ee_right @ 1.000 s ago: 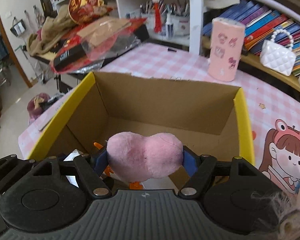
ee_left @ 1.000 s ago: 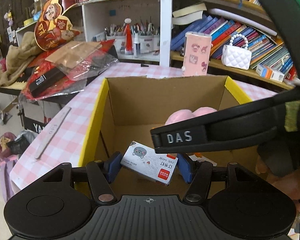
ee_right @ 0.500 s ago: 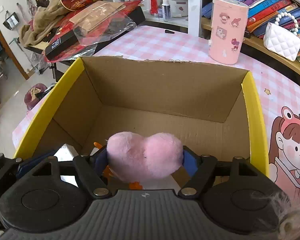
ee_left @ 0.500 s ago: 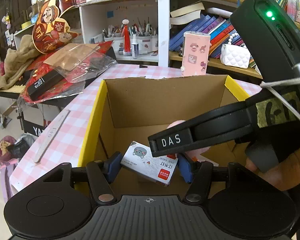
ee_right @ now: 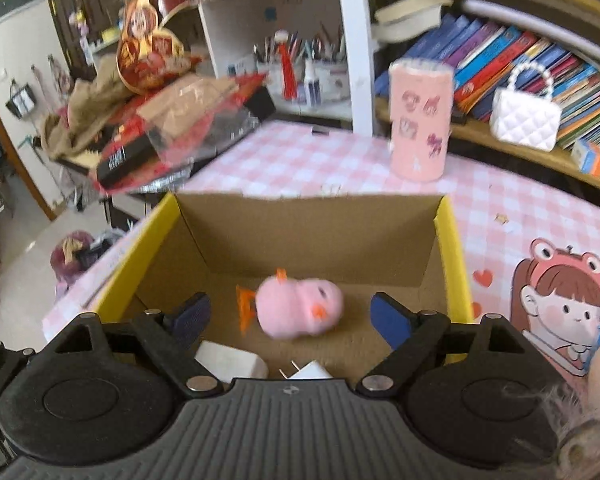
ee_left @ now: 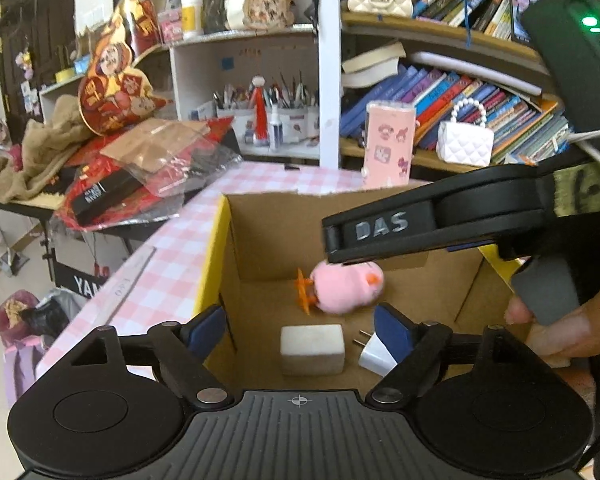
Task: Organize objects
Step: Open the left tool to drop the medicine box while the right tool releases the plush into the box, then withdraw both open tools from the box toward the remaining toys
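Observation:
A cardboard box with yellow rims [ee_left: 214,264] [ee_right: 452,248] stands on the pink checked table. On its floor lie a pink plush toy with orange feet [ee_left: 344,292] [ee_right: 300,308], a small white box [ee_left: 312,344] [ee_right: 230,362] and a white plug [ee_left: 374,354] [ee_right: 308,370]. My left gripper [ee_left: 298,332] hangs over the near end of the box with its jaws opening, and the small white box lies loose below them. My right gripper [ee_right: 290,318] is also opening above the plush, which its pads do not touch. The right gripper's black body [ee_left: 420,228] crosses the left wrist view.
A pink cylinder with stickers [ee_left: 388,144] [ee_right: 420,120] stands behind the box. Shelves with books, pen pots and a white handbag [ee_left: 466,142] rise beyond. Red packets and a black case [ee_left: 112,192] pile up left. A grey strip [ee_left: 128,280] lies along the table's left edge.
Both grippers have opened and risen a little. The small box fell from the left jaws and the pink plush from the right jaws onto the box floor.

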Demonstrator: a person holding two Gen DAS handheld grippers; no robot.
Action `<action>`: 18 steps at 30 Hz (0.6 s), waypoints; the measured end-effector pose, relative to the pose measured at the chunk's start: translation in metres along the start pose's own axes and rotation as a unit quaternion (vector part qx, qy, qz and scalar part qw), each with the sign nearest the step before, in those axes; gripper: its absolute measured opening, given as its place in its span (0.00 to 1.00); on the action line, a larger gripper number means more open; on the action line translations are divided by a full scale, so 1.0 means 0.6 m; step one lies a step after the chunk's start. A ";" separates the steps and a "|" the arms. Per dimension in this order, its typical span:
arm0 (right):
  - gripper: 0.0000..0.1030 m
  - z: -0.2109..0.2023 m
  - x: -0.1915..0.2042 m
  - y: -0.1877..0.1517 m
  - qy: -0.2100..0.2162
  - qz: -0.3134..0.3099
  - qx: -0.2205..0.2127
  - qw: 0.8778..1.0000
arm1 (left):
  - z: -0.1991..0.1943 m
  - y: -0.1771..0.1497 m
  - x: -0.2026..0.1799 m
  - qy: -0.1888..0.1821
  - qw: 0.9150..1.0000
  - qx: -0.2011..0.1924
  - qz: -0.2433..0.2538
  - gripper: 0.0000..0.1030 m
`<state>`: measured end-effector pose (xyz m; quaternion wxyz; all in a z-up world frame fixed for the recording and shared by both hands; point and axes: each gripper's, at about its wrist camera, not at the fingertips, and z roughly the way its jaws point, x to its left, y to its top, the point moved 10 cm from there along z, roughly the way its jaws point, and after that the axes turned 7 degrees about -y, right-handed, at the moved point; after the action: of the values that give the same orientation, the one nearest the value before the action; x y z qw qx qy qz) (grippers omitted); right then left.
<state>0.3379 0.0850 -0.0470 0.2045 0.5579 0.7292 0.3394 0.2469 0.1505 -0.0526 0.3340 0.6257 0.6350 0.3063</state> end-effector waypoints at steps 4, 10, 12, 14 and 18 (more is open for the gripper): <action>0.84 -0.041 -0.002 0.005 -0.004 0.008 -0.030 1.000 | -0.024 0.003 0.010 0.007 1.000 -0.014 -0.008 0.85; 0.84 -0.092 -0.004 -0.008 -0.014 0.012 -0.060 0.998 | -0.059 -0.001 0.026 0.014 0.999 -0.030 -0.023 0.88; 0.83 -0.115 -0.008 -0.014 -0.022 0.013 -0.073 0.997 | -0.072 -0.006 0.032 0.017 0.999 -0.033 -0.028 0.88; 0.83 -0.139 -0.015 -0.021 -0.031 0.012 -0.091 0.995 | -0.087 -0.013 0.039 0.021 0.999 -0.037 -0.034 0.88; 0.82 -0.180 -0.031 -0.046 -0.049 0.013 -0.108 0.993 | -0.111 -0.027 0.054 0.028 0.998 -0.038 -0.045 0.89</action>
<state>0.2519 0.0345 0.0055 0.2943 0.5578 0.6704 0.3909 0.1839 0.1843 -0.0280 0.3529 0.5743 0.6596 0.3326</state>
